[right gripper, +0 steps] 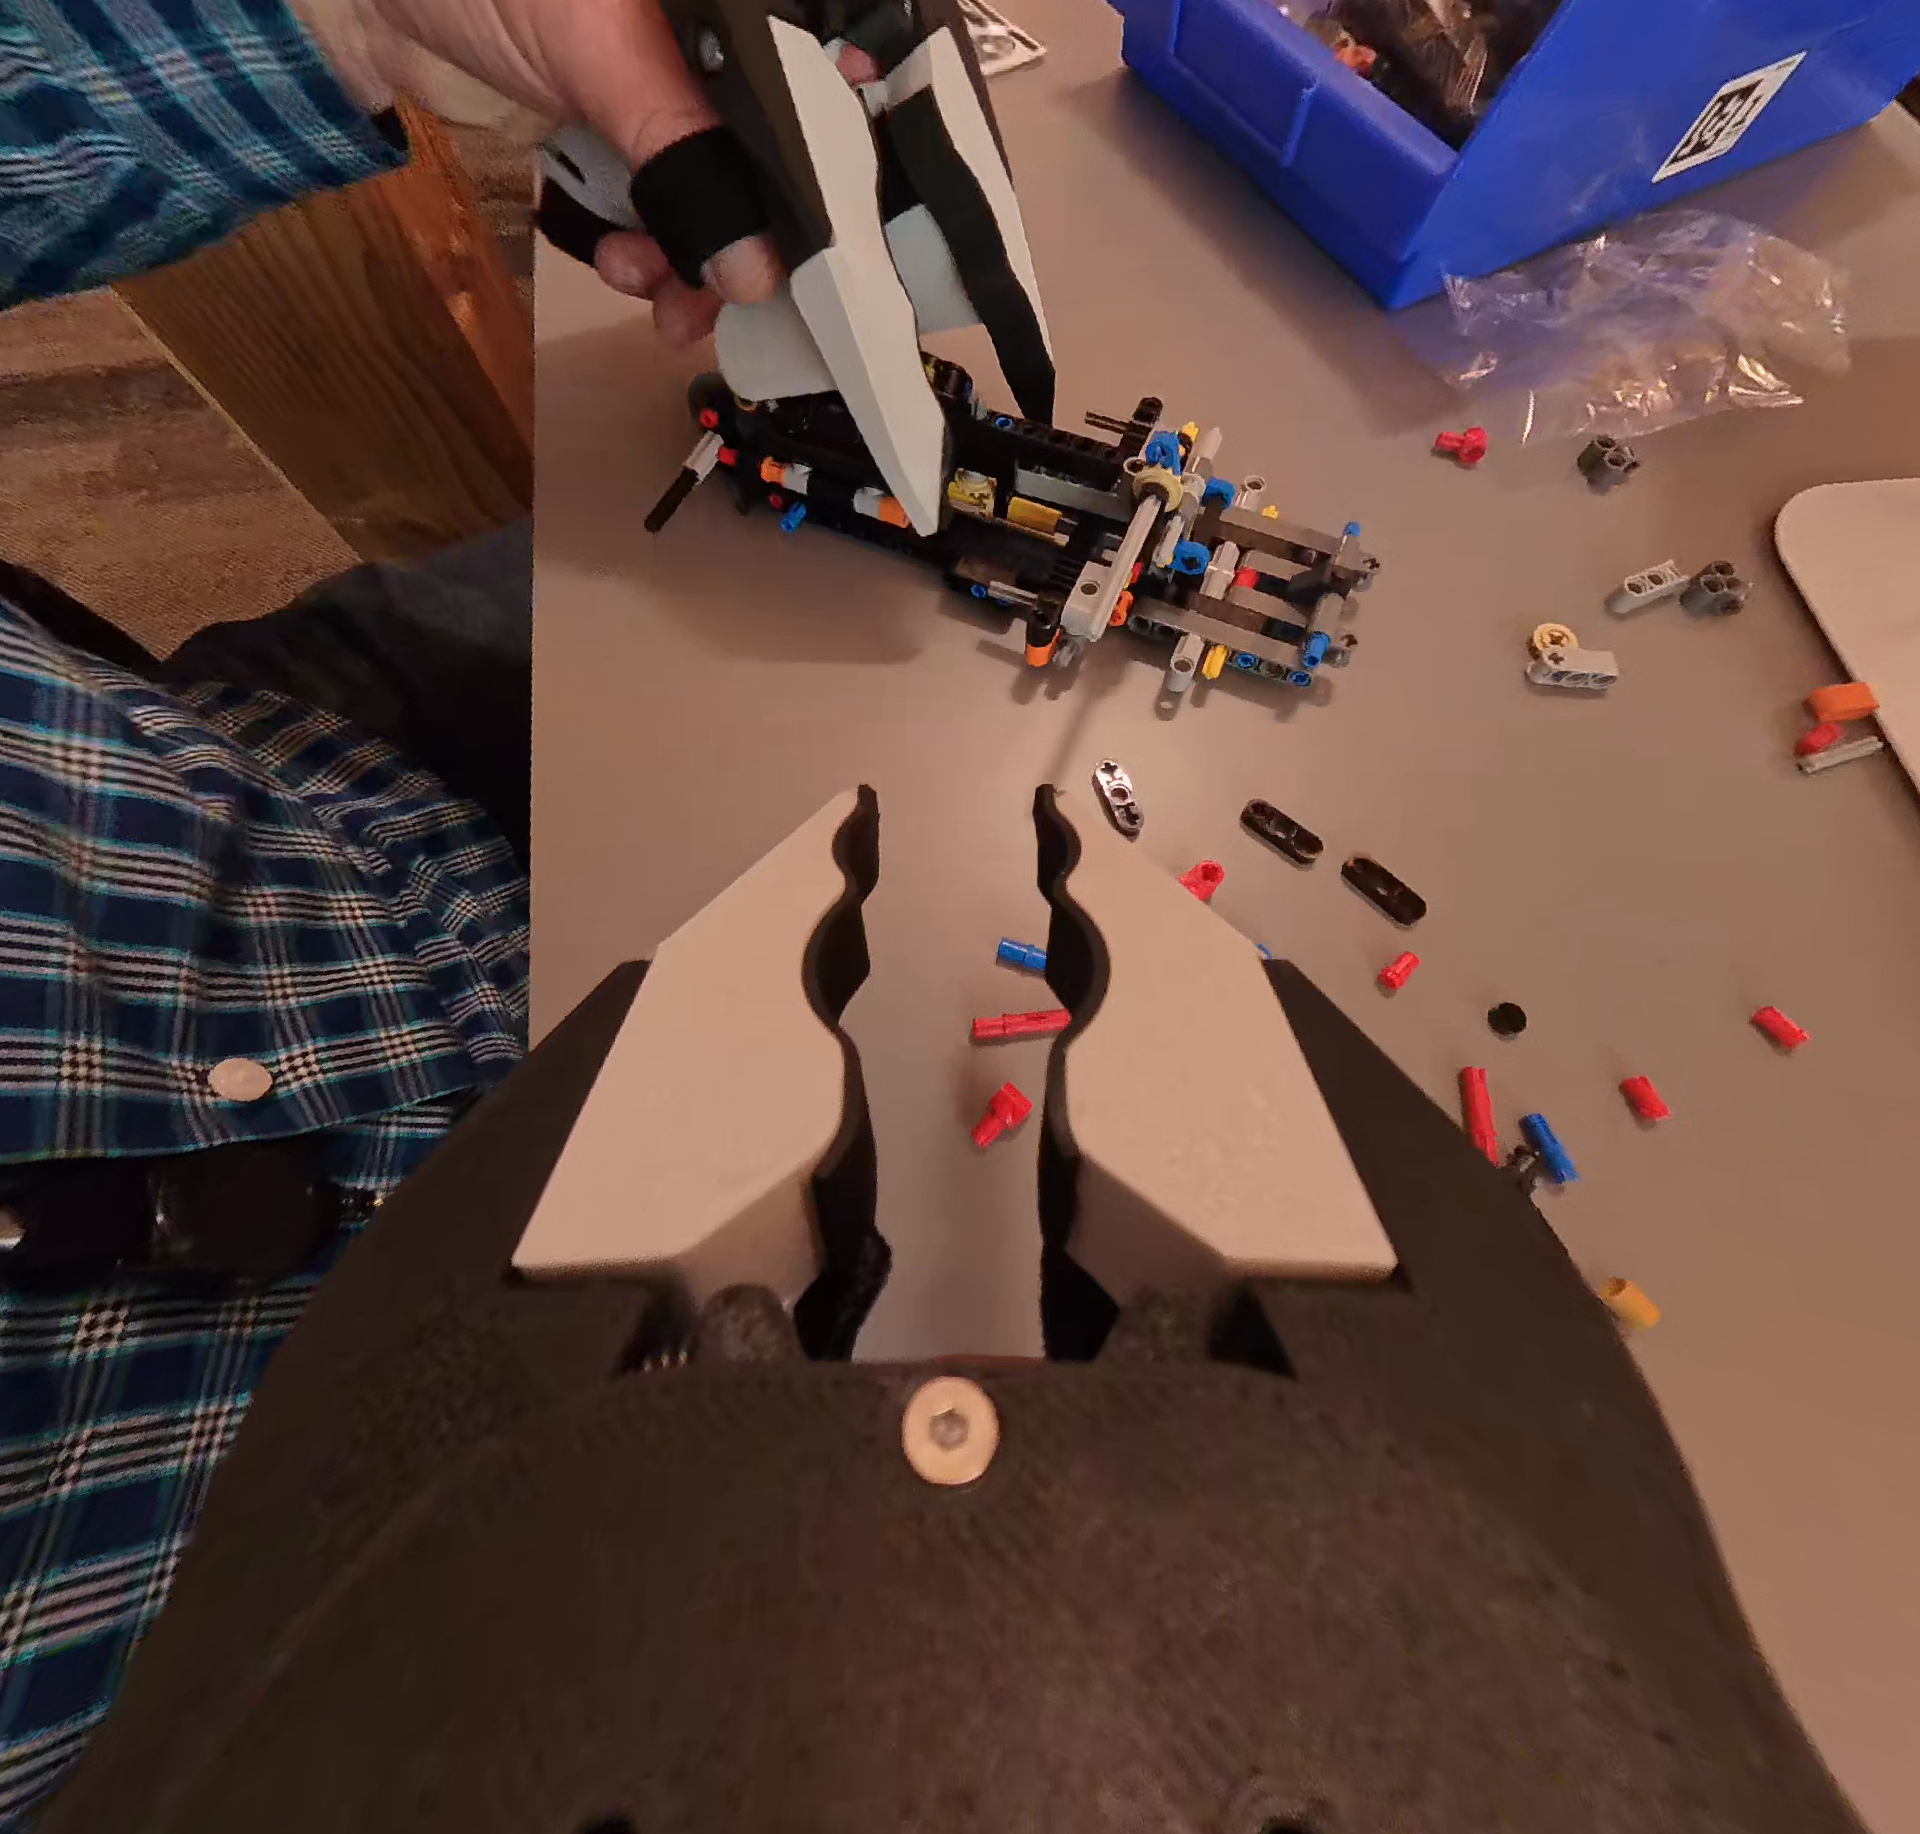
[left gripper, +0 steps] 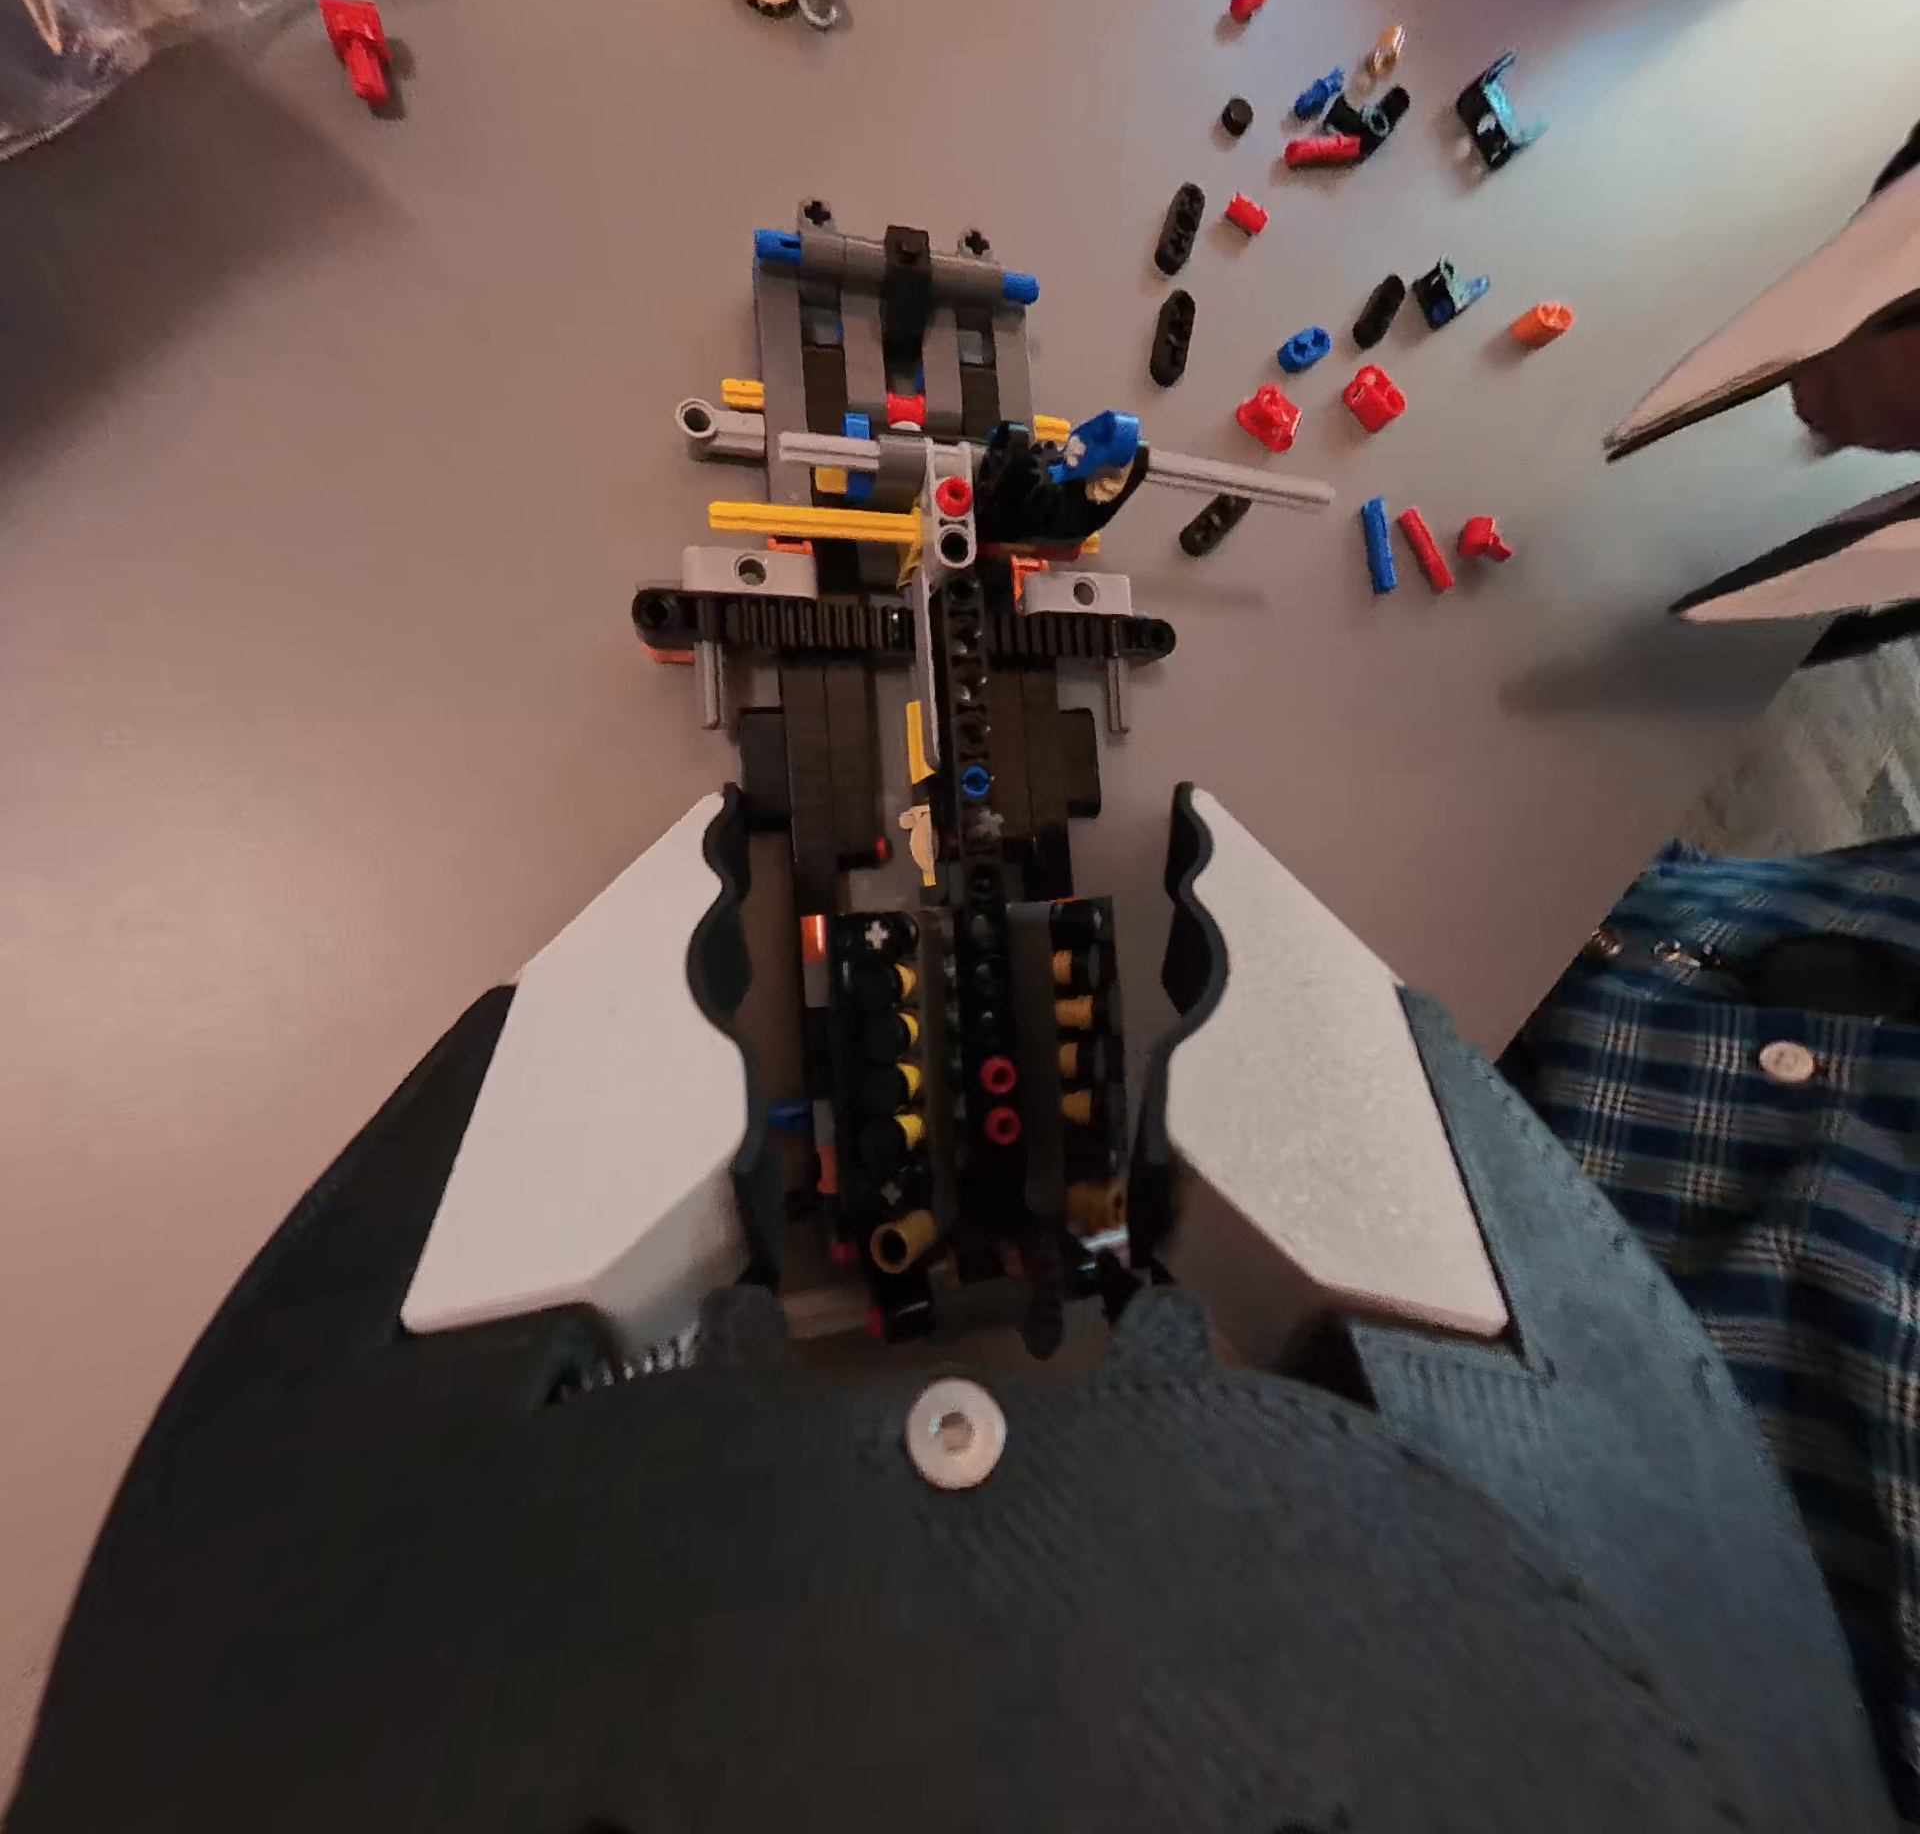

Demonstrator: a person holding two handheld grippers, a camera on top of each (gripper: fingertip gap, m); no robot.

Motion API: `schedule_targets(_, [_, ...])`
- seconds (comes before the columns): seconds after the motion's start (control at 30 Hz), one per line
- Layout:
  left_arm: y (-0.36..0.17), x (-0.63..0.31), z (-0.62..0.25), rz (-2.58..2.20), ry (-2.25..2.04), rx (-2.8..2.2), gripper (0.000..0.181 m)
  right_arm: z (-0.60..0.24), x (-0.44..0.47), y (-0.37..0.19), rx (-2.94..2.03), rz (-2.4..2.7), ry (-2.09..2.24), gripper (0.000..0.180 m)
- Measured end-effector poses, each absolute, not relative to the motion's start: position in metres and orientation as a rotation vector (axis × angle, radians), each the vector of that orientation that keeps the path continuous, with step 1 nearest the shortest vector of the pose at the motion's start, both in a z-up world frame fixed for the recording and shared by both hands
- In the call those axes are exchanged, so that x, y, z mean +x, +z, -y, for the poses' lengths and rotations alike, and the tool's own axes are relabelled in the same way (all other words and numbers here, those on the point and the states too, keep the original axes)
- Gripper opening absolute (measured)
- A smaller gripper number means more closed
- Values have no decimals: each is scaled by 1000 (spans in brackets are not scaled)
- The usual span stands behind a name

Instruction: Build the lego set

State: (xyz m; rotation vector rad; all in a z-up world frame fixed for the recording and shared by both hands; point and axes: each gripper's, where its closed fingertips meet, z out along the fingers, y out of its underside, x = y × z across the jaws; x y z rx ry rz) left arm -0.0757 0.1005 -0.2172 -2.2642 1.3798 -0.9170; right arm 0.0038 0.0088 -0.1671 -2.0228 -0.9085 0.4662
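The partly built lego chassis (left gripper: 894,496), black and grey with yellow, blue and red pins, lies on the grey table (left gripper: 312,641). My left gripper (left gripper: 956,797) is shut on its near end, one pad on each side. The right wrist view shows the same grip (right gripper: 982,470) on the chassis (right gripper: 1143,558), with a hand holding that gripper. My right gripper (right gripper: 956,797) is open and empty, hovering over loose pieces: a red pin (right gripper: 1018,1024) and a blue pin (right gripper: 1021,953) lie between its fingers. Its fingers (left gripper: 1766,350) show at the left wrist view's right edge.
Red, blue and black small parts are scattered right of the chassis (left gripper: 1268,418) (right gripper: 1280,830). A blue bin (right gripper: 1455,174) of bagged parts and a crumpled plastic bag (right gripper: 1642,319) sit at the back right. A tan gear with a grey beam (right gripper: 1569,657) lies nearby. The table edge (right gripper: 534,745) runs on the left.
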Motion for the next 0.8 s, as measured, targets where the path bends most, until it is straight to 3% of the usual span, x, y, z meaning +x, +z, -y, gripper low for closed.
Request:
schedule_targets(0.27, [-209,-90,-95,-1424,-933,-2238,90,-18,-20,-174,-2071,917,503,31])
schedule_targets(0.8, [-211,-77,-62,-1341,-1097,-2276,87,-52,-59,-217,-2227,869,582,28])
